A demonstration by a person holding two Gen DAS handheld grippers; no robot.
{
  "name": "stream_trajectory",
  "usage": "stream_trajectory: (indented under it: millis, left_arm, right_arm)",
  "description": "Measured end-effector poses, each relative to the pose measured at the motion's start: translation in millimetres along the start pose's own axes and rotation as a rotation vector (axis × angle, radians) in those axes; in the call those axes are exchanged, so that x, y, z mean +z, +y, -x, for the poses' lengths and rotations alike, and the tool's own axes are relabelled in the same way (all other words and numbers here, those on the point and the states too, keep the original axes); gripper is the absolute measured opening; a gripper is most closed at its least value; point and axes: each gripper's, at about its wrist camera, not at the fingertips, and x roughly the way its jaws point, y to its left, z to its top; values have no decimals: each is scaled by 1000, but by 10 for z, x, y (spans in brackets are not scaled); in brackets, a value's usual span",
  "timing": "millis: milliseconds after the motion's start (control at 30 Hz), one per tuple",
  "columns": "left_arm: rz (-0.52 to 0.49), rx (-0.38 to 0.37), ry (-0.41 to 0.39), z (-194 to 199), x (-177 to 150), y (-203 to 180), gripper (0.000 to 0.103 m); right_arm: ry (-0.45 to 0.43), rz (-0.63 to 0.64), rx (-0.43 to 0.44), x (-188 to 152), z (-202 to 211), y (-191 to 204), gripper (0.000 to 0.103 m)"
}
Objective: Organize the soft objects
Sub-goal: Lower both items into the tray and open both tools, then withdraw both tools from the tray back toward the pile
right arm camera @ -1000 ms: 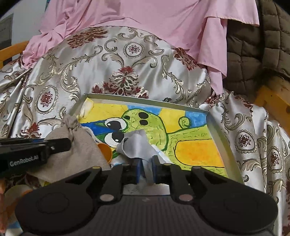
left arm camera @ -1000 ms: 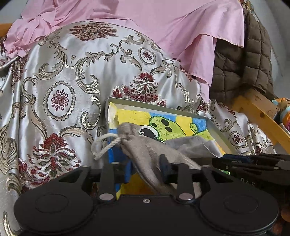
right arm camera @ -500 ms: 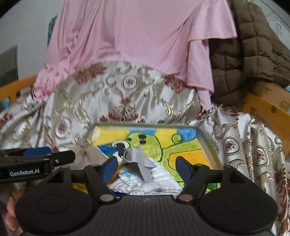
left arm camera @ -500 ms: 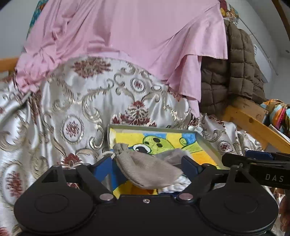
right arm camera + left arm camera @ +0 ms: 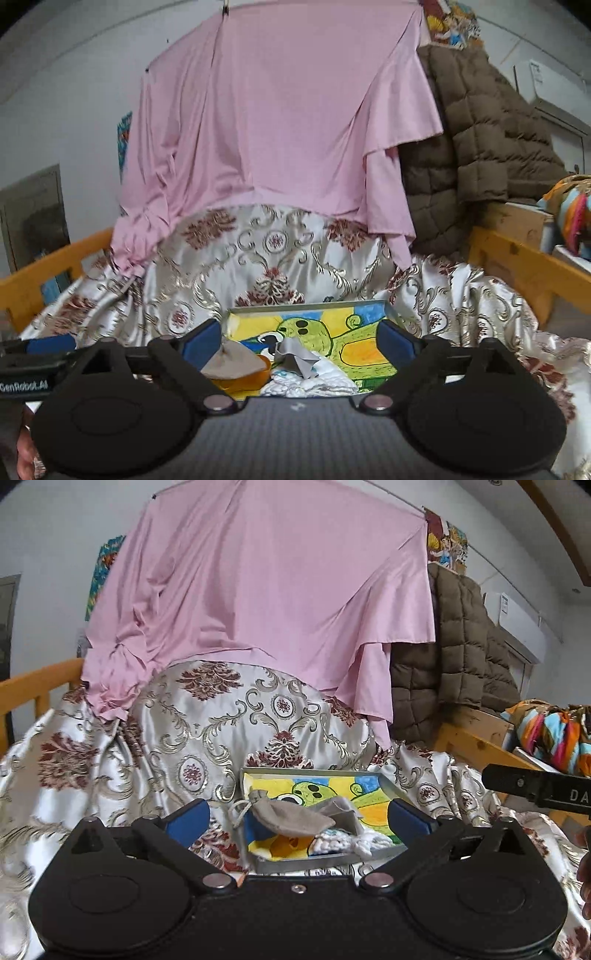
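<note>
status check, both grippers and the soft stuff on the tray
Left gripper open, empty. Right gripper open, empty. Drawstring pouch, grey cloth and white knit piece lying on frog tray. Nothing blocking.

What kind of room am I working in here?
Probably a lived-in bedroom: a wooden bed rail, a silver floral satin bedspread draped over bedding, and a brown quilted puffer coat hanging beside a pink sheet.

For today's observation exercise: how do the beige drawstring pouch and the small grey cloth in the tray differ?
The beige drawstring pouch is larger and cinched shut with a white cord; the small grey cloth is smaller, loose and crumpled. The pouch lies at the tray's left end; the cloth sits atop a white knit piece. Both lie in the tray, ungripped.
</note>
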Motion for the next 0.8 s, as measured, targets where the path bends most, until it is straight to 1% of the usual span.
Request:
stream_trajectory:
  millis: [67, 200, 500, 633, 800]
  left_arm:
    - [27, -7, 10, 175, -38, 12, 102]
    - [67, -4, 21, 463, -132, 51, 102]
    - [53, 16, 17, 965, -318, 51, 102]
    - [29, 20, 37, 1094, -393, 28, 102]
    - [16, 22, 67, 1193, -516, -28, 102]
  right_arm:
    - [-14, -4, 6, -40, 209, 5, 101]
    - [-6, 13, 29, -158, 509, 62, 103]
    - [-8, 61, 47, -514, 1024, 248, 103]
    - [-2, 86, 58, -715, 1176, 332, 103]
    - [10, 87, 62, -962, 1324, 400, 103]
